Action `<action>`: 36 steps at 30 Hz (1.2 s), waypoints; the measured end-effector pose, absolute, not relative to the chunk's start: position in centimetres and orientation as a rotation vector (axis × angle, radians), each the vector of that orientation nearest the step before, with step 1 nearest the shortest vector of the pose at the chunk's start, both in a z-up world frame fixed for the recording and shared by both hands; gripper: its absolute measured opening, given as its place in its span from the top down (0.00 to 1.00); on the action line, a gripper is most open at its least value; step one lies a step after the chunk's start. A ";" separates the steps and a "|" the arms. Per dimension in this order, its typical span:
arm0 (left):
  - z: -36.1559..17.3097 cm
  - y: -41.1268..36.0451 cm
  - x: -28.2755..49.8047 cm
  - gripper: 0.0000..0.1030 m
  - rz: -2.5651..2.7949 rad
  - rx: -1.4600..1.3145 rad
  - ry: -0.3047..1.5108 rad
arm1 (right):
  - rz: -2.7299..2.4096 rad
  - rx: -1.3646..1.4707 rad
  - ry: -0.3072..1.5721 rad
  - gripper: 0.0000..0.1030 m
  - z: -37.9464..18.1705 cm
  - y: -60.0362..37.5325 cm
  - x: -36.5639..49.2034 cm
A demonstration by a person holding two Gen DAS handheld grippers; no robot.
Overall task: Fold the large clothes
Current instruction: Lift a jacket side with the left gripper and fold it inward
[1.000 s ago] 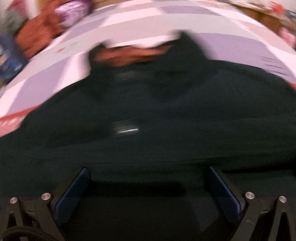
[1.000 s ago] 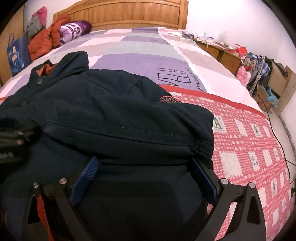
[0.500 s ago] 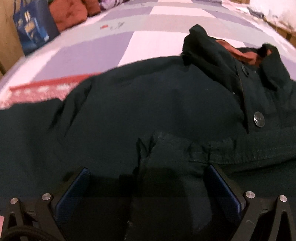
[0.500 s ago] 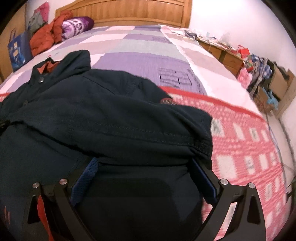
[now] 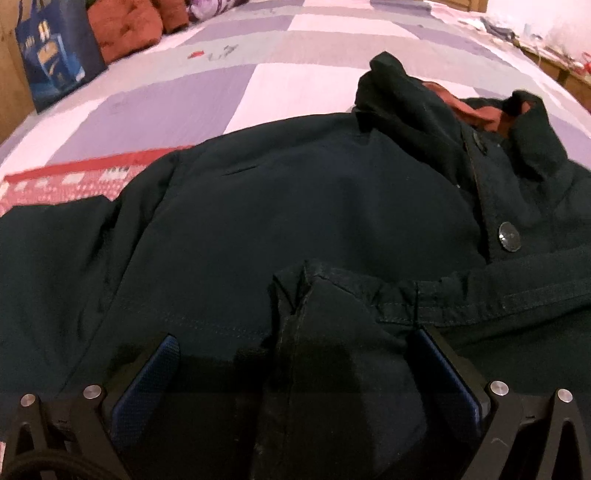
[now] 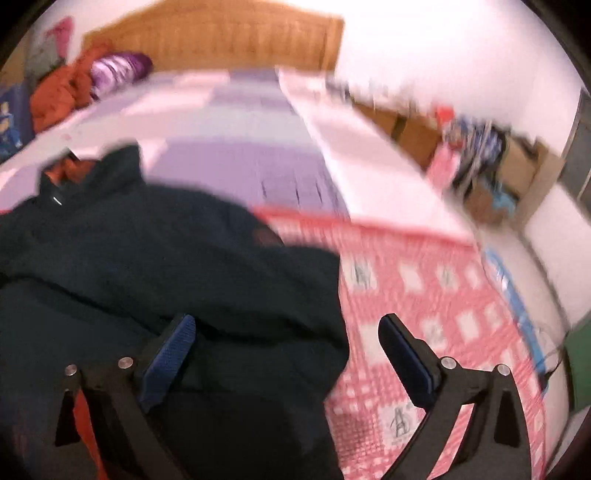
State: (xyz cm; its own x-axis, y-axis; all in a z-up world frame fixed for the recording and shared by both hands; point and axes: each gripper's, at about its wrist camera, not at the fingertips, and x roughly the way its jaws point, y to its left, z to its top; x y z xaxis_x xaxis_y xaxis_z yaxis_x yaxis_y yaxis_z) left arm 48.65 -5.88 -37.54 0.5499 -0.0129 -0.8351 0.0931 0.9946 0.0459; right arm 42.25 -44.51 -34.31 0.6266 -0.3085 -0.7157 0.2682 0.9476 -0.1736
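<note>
A dark navy jacket (image 5: pixel 295 206) lies spread on the bed, collar with orange lining (image 5: pixel 476 110) at the far right and a metal snap (image 5: pixel 509 237) on its placket. A folded sleeve cuff (image 5: pixel 332 314) lies on its front between my left gripper's (image 5: pixel 295 354) open blue pads, which rest over the fabric. In the blurred right wrist view the jacket (image 6: pixel 147 266) fills the left. My right gripper (image 6: pixel 286 332) is open over the jacket's right edge, its right finger (image 6: pixel 402 354) above the red checked bedspread (image 6: pixel 424 295).
The bed has a purple and white quilt (image 5: pixel 221 85) and a wooden headboard (image 6: pixel 221 37). A blue bag (image 5: pixel 55 55) and orange clothes (image 5: pixel 125 33) lie at the far left. Cluttered boxes and clothes (image 6: pixel 480 158) stand along the bed's right side.
My right gripper has swung to the right, off the jacket's body to its right edge, still open. My left gripper has held almost still over the sleeve cuff.
</note>
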 end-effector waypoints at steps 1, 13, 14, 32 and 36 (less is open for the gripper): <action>-37.3 -5.6 48.5 0.00 -0.066 0.074 0.988 | -0.306 -0.068 0.811 0.02 -33.6 -43.4 42.2; -34.4 2.5 45.0 0.00 0.013 0.114 0.938 | -0.141 -0.130 0.981 0.02 -38.1 -32.1 43.0; -34.3 3.7 44.8 0.00 0.021 0.111 0.937 | -0.162 -0.122 0.984 0.02 -38.1 -32.0 42.8; -33.5 35.5 38.5 0.00 0.466 -0.138 0.987 | -0.319 -0.179 0.917 0.01 -38.6 -25.8 36.9; -34.0 40.9 37.6 0.00 0.498 -0.282 0.999 | -0.298 -0.099 0.911 0.01 -39.3 -26.7 36.8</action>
State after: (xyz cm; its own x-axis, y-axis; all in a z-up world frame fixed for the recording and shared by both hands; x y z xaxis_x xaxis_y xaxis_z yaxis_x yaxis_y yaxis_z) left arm 37.58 40.86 -34.00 0.4430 0.2691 -0.8552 -0.5211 0.8535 -0.0014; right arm 36.75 -26.75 -39.27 0.5750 -0.2958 -0.7628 0.2127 0.9543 -0.2098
